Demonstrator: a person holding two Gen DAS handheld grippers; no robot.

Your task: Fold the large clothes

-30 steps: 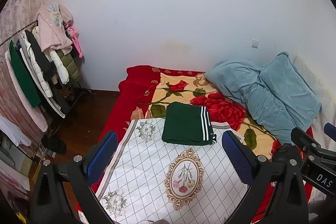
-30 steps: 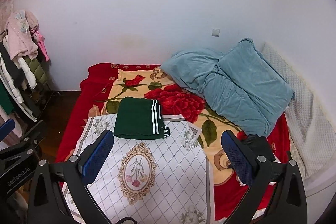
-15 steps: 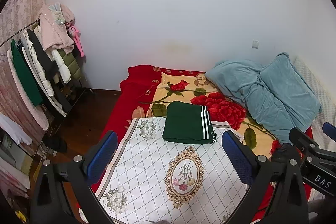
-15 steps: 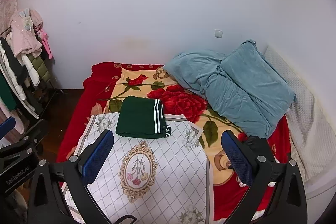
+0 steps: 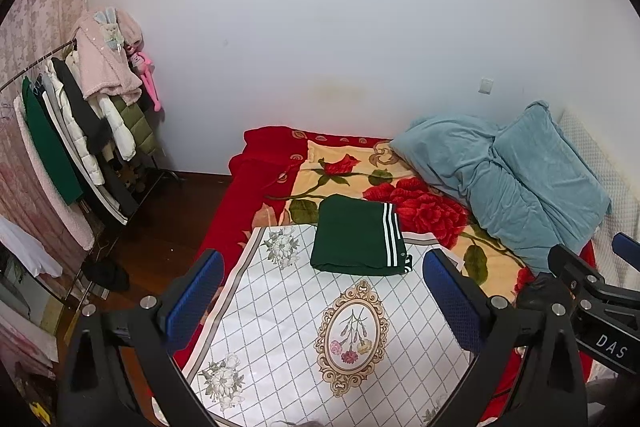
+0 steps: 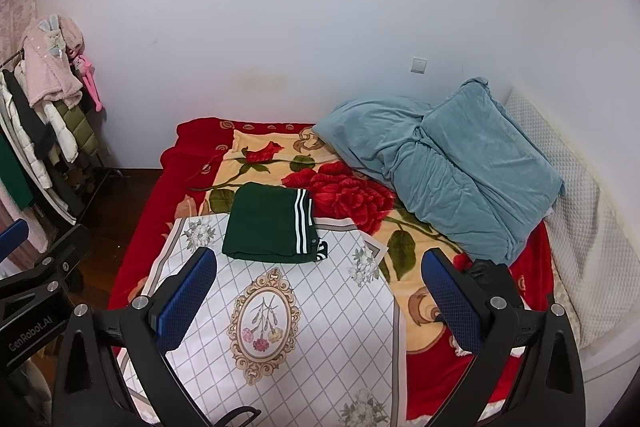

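Note:
A dark green garment with white stripes [image 5: 356,237] lies folded in a neat rectangle on the far edge of a white diamond-patterned cloth [image 5: 320,331] spread on the bed; it also shows in the right wrist view [image 6: 270,223]. My left gripper [image 5: 320,297] is open and empty, held well back above the white cloth. My right gripper [image 6: 316,293] is open and empty too, beside it to the right. Neither touches the garment.
A red rose-print blanket [image 5: 416,203] covers the bed. A blue-grey duvet [image 6: 452,163] is heaped at the right against a white quilted headboard [image 6: 580,227]. A clothes rack with hanging coats [image 5: 80,131] stands on the left over a dark wooden floor [image 5: 160,223].
Both grippers have drifted slightly, so the view shifts a little. The folded garment has not moved and both grippers stay open.

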